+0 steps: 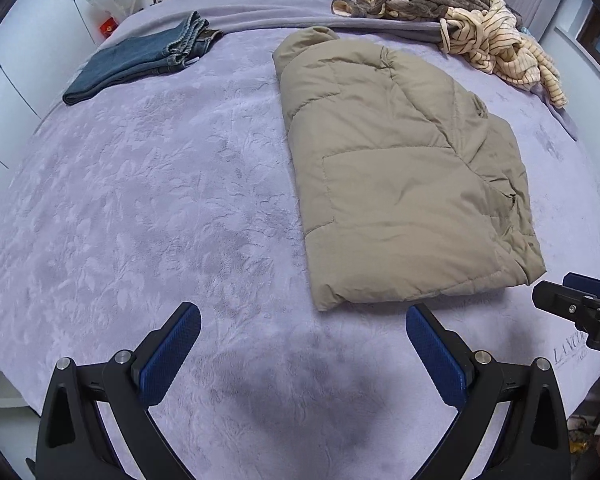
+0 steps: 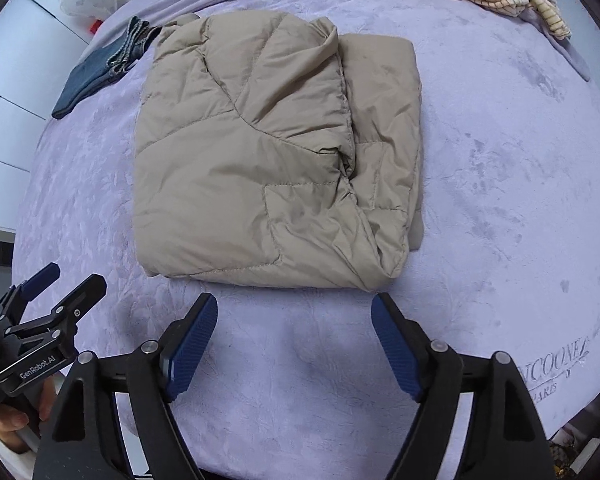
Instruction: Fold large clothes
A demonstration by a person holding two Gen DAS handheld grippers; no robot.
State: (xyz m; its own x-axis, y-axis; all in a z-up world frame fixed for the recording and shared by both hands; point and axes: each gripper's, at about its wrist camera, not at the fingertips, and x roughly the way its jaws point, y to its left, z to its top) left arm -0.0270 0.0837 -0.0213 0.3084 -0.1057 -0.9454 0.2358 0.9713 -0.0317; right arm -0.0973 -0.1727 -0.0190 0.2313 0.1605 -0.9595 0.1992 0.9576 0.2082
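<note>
Left claw: the left gripper (image 1: 303,322) hangs over bare blanket with its jaws spread wide and nothing between the blue pads (image 1: 172,354).
Right claw: the right gripper (image 2: 294,312) is likewise wide open and holds nothing; its blue pads (image 2: 394,354) frame only blanket.
Left claw from the other side: in the right wrist view the left gripper (image 2: 66,280) shows at the lower left edge, its fingers parted, with a hand (image 2: 18,420) on its handle.
Right claw from the other side: in the left wrist view only black finger parts of the right gripper (image 1: 572,300) enter at the right edge, just beside the jacket's near corner.
Jacket: the tan quilted jacket (image 2: 268,160) lies folded into a thick rectangle on the bed, just ahead of the right gripper's fingertips, apart from them; its layered open edges face that claw's right.
Jacket from the left claw: the same jacket (image 1: 400,168) lies ahead and to the right, its near corner close to the right-hand pad but not touching.
Blanket: a lilac plush blanket (image 1: 160,200) with a leaf relief covers the bed under both claws; lettering is stitched near the right claw (image 2: 556,364).
Jeans: folded blue jeans (image 1: 140,60) lie far ahead and left of the left claw, well apart from the jacket.
Heap: a rumpled pile of striped cream and brown clothes (image 1: 472,28) sits at the far right, beyond the jacket.
</note>
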